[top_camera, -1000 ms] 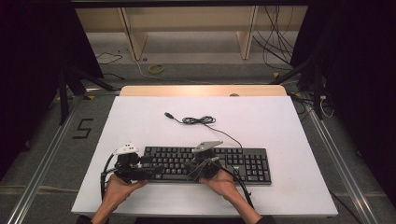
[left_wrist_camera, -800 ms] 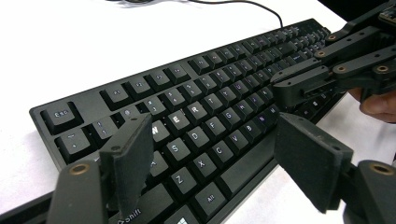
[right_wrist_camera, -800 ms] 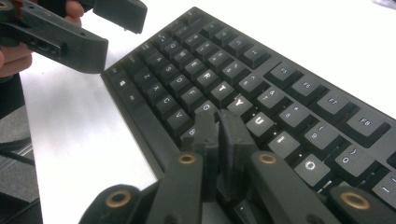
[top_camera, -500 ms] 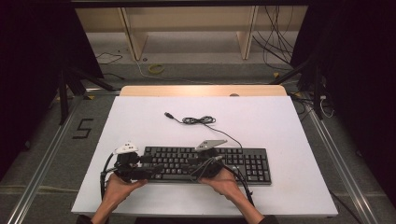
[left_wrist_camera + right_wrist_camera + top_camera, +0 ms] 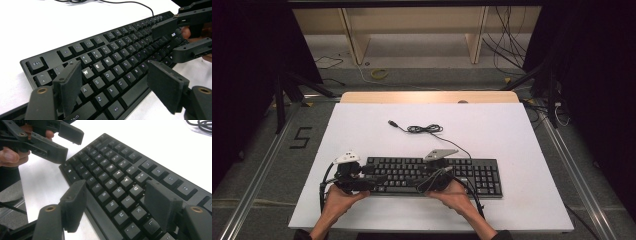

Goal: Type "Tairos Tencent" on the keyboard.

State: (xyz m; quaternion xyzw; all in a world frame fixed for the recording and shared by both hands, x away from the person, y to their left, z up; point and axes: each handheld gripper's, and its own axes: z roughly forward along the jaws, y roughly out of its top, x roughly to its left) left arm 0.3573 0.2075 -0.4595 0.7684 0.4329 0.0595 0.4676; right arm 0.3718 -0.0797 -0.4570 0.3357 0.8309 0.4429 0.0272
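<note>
The keyboard (image 5: 432, 175) lies flat on the white worktop (image 5: 522, 135), near its front edge and square to the person, so both hands can reach the keys from the near side. It serves as the landmark here.

At the keyboard's left end the left tool (image 5: 371, 181) hovers just above the letter rows around W, E and R; its jaws stand released, with nothing between them. The left hand (image 5: 343, 194) cradles it from the front edge, forearm angled in from below, tool pointing level along the keys.

Over the keyboard's middle the right tool (image 5: 172, 40) points the opposite way, toward the left one. Its jaws have just been opening and stand wide, empty, above the Y and U keys, likely after pressing one. The right hand (image 5: 452, 192) rests at the front edge.

Behind the keyboard its cable (image 5: 424, 129) lies loosely coiled, unplugged, clear of the work.
</note>
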